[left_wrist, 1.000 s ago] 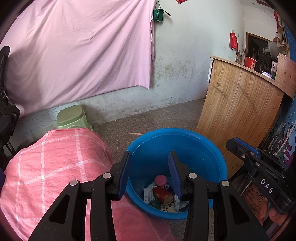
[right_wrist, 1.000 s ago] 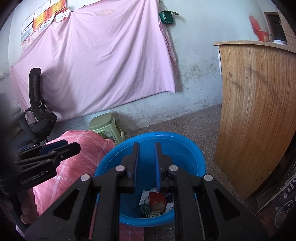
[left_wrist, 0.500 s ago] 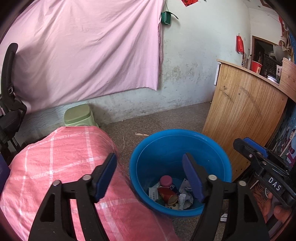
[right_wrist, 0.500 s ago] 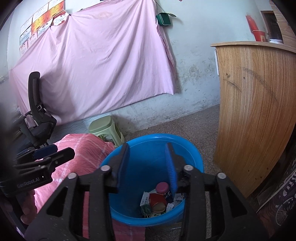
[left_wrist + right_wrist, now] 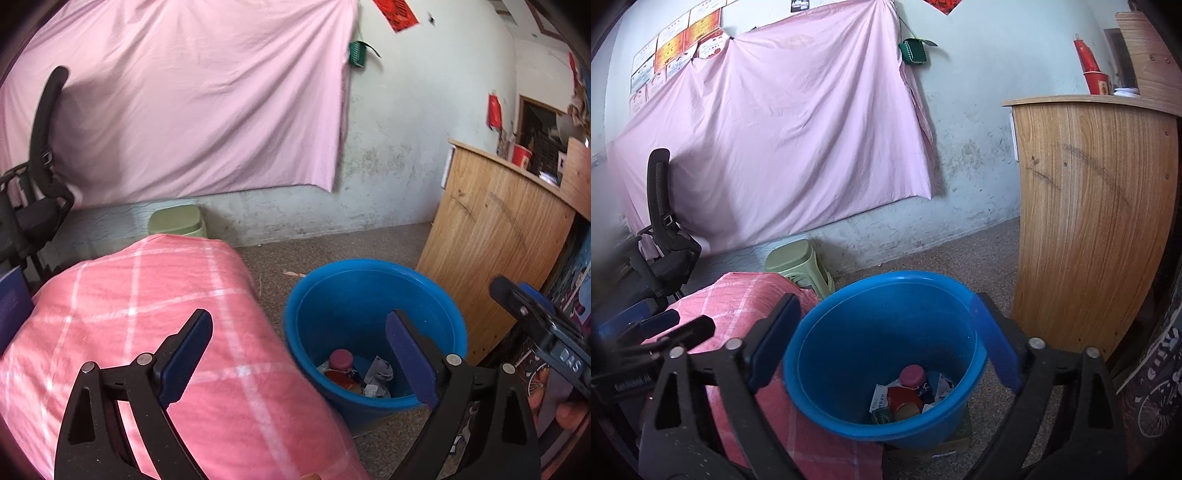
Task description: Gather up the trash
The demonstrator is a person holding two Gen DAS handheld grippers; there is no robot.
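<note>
Both grippers, left gripper (image 5: 299, 354) and right gripper (image 5: 886, 339), hang wide, empty above the blue basin (image 5: 827, 332); its trash (image 5: 908, 391) looks light, crumpled paper soft, bottle stiff: grip mid-body.

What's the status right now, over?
Left gripper open, empty. Right gripper open, empty. Trash sits inside blue bucket. Nothing blocking.

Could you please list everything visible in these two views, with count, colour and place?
round plastic basin: one, blue, on the floor, centre
trash pile with pink-capped bottle: one, mixed, inside the basin
checked cloth: one, pink, left of the basin
plastic stool: one, pale green, by the wall
hanging sheet: one, pink, on the wall
office chair: one, black, far left
wooden counter: one, tan, right
left gripper: open, empty
right gripper: open, empty
</note>
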